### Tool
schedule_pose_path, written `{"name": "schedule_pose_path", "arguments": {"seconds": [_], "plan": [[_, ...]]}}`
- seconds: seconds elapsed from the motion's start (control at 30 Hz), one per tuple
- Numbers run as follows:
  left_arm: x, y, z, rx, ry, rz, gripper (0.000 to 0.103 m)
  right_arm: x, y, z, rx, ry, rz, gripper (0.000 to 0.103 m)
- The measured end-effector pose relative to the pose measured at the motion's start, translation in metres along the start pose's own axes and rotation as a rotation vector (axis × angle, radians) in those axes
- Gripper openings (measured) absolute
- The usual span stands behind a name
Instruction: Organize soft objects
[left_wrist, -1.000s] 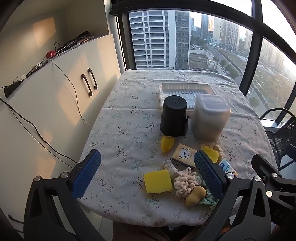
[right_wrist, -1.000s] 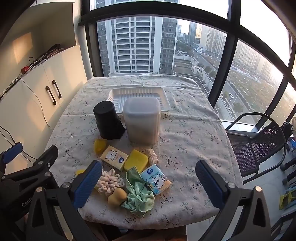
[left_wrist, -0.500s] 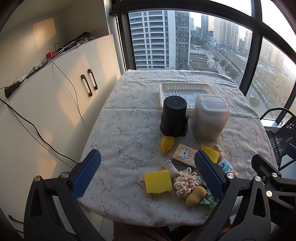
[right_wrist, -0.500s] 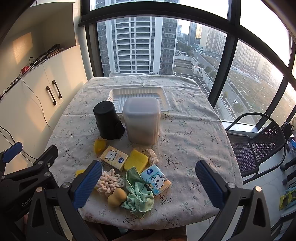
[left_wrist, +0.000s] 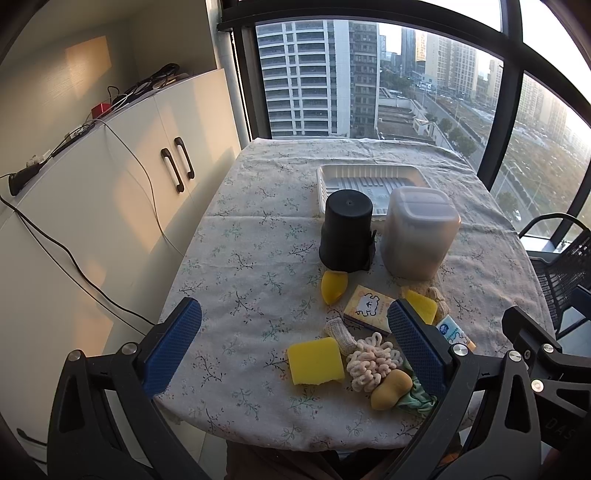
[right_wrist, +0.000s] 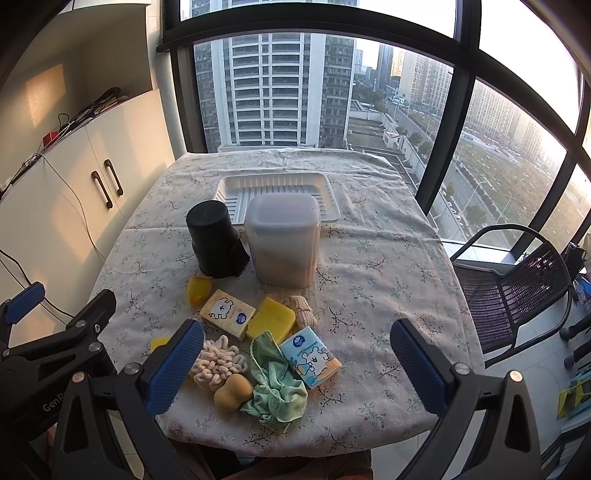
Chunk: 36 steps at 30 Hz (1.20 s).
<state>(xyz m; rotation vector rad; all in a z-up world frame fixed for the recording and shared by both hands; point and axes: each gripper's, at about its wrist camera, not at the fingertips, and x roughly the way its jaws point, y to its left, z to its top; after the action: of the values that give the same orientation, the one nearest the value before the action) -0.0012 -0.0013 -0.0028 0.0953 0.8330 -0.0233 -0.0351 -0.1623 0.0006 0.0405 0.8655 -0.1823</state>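
I hold both tongs above the near edge of the tabletop (right_wrist: 388, 258), which is covered in a flowered cloth. The left tongs (left_wrist: 291, 347) are spread wide and grasp nothing; the right tongs (right_wrist: 299, 363) are likewise released and empty.

The soft things lie in a loose cluster at the near end of the cloth. From the right wrist view I see a green cloth (right_wrist: 275, 387) crumpled beside a small tan gourd-shaped sponge (right_wrist: 232, 393), with a pale looped scrubber (right_wrist: 218, 360) touching it on the left. Behind them sit a yellow sponge (right_wrist: 271, 319), a knitted beige piece (right_wrist: 303, 312), a yellow tissue pack (right_wrist: 227, 308) and a blue tissue pack (right_wrist: 310, 356). A second flat yellow sponge (left_wrist: 315, 361) lies to the left in the left wrist view, and a small yellow wedge (left_wrist: 333, 288) rests near an upturned black cup (left_wrist: 346, 232). Beside that cup stands a lidded translucent container (left_wrist: 419, 230), and behind both lies a white tray (left_wrist: 369, 175).
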Motion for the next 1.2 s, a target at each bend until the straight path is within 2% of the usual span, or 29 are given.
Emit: {"name": "schedule_pose_path", "arguments": {"seconds": [1.2], "plan": [[-0.0042,0.0000,0.0014,0.002,-0.004,0.004,0.102,0.0006,0.0012,-0.0016,-0.005,-0.003,-0.001,0.103]]}}
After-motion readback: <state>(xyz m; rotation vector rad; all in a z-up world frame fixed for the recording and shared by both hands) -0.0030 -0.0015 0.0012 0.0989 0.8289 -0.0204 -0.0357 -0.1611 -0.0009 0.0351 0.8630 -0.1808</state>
